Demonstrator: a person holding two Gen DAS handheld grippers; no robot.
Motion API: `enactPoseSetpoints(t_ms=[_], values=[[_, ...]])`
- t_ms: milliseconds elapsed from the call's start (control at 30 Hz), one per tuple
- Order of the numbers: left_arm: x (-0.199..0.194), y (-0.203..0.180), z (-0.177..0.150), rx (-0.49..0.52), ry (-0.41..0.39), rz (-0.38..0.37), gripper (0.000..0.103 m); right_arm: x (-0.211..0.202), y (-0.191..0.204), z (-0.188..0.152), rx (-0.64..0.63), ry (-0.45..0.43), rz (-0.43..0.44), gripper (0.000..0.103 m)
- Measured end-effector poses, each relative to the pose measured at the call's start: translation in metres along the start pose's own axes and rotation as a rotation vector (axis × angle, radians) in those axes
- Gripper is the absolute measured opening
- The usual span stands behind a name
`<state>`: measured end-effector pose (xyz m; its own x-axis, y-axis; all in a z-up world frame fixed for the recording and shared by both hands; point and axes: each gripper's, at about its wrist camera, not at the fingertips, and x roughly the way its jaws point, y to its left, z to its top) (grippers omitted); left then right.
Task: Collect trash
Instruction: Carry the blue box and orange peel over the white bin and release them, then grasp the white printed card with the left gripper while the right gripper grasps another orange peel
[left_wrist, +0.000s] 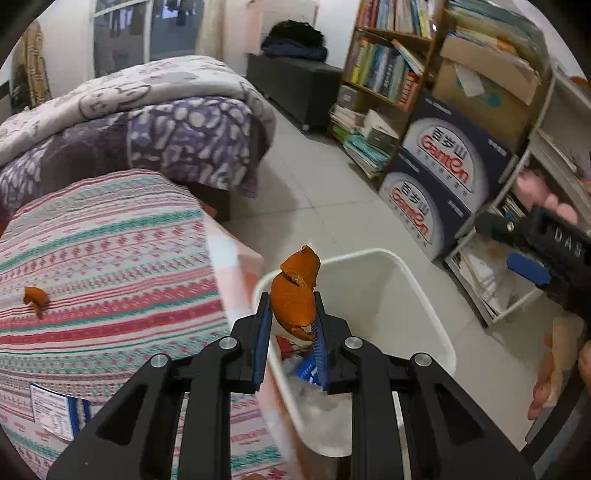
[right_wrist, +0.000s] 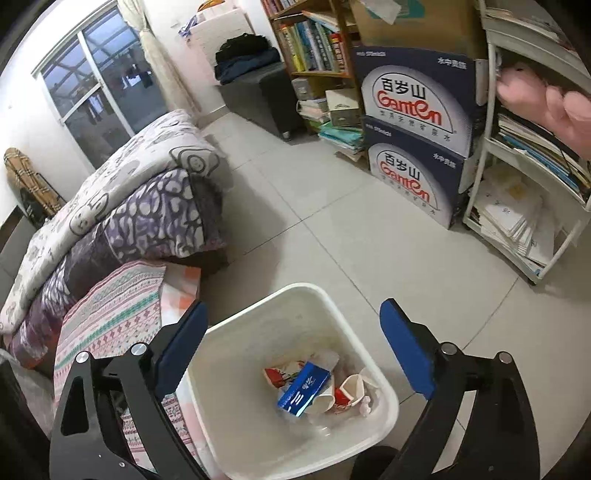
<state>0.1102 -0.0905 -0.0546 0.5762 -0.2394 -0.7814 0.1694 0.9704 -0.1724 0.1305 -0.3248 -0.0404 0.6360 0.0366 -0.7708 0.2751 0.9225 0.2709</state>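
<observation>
The left tongs (left_wrist: 293, 314) are gripping one orange peel (left_wrist: 295, 291) above the white bin's (left_wrist: 424, 295) rim. A second peel (left_wrist: 36, 298) is lying on the striped bedcover (left_wrist: 110, 240). The right tongs (right_wrist: 293, 336) are standing wide open and empty over the bin, which is holding one blue carton (right_wrist: 303, 387) and perhaps two crushed cups (right_wrist: 351, 391). Two Ganten boxes (right_wrist: 417, 129) are sitting stacked on the tiled floor (right_wrist: 332, 240).

The left tool (left_wrist: 291, 314) points steeply downward, its blue-padded jaws nearly closed — pinching an orange peel (left_wrist: 295, 291). The right tool (right_wrist: 293, 332) also tilts down, jaws spread wide, nothing between them — a bare hand (left_wrist: 546, 380) shows nearby.
</observation>
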Motion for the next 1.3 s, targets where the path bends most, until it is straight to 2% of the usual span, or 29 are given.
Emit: enactPoseSetpoints(t_ms=[367, 400, 433, 467, 667, 767, 1000, 1133, 1267, 1300], values=[[0.015, -0.041, -0.003, 0.087, 0.042, -0.099, 0.022, -0.007, -0.022, 0.007, 0.064, -0.030, -0.040, 0.096], [0.015, -0.042, -0.003, 0.089, 0.045, -0.106, 0.029, -0.007, -0.023, 0.007, 0.067, -0.032, -0.044, 0.096], [0.017, -0.043, -0.003, 0.081, 0.060, -0.132, 0.042, -0.008, -0.024, 0.007, 0.069, -0.033, -0.048, 0.096], [0.018, -0.042, -0.002, 0.073, 0.065, -0.144, 0.047, -0.008, -0.024, 0.007, 0.069, -0.033, -0.053, 0.096], [0.020, -0.033, -0.005, 0.045, 0.076, -0.127, 0.048, -0.005, -0.019, 0.005, 0.054, -0.024, -0.068, 0.096], [0.016, -0.024, -0.006, 0.031, 0.076, -0.107, 0.049, -0.002, -0.010, 0.003, 0.034, -0.014, -0.065, 0.096], [0.008, 0.003, -0.014, 0.015, 0.079, -0.025, 0.056, 0.004, 0.025, -0.009, -0.072, 0.012, -0.068, 0.096], [0.001, 0.028, -0.022, -0.006, 0.075, 0.080, 0.067, 0.010, 0.044, -0.015, -0.097, 0.039, -0.044, 0.096], [-0.002, 0.064, -0.030, -0.098, 0.096, 0.189, 0.071, 0.016, 0.066, -0.021, -0.127, 0.059, -0.016, 0.096], [-0.002, 0.071, -0.031, -0.118, 0.097, 0.216, 0.075, 0.017, 0.073, -0.023, -0.137, 0.065, -0.005, 0.096]])
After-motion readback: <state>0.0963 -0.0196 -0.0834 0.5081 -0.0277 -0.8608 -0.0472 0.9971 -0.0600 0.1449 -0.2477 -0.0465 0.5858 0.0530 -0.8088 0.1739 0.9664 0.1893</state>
